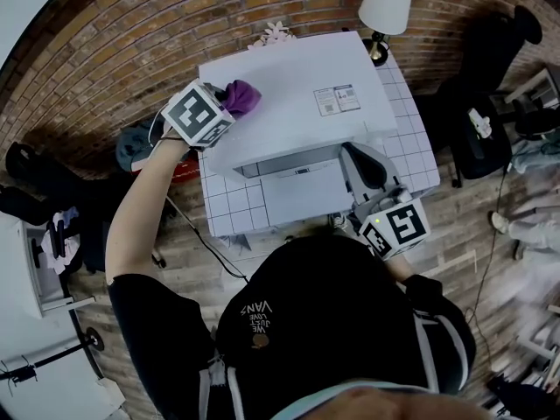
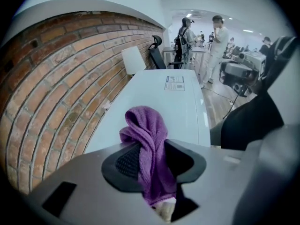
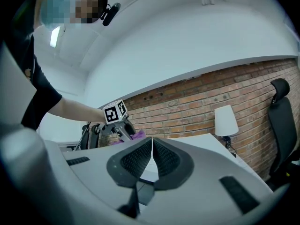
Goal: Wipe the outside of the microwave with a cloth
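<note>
A white microwave (image 1: 297, 103) stands on a white tiled table (image 1: 411, 151) against a brick wall. My left gripper (image 1: 223, 103) is shut on a purple cloth (image 1: 241, 96) and holds it against the microwave's top near its left rear corner. In the left gripper view the purple cloth (image 2: 149, 146) bunches between the jaws and rests on the microwave top (image 2: 173, 102). My right gripper (image 1: 372, 182) is shut with nothing in it, at the microwave's front right corner. In the right gripper view the left gripper (image 3: 123, 129) and cloth (image 3: 136, 136) show across the microwave.
A white table lamp (image 1: 385, 7) stands at the table's back right. A label (image 1: 337, 100) sits on the microwave top. A black office chair (image 1: 481, 103) is at the right. Cables and bags lie on the wooden floor at left. People stand far off in the left gripper view.
</note>
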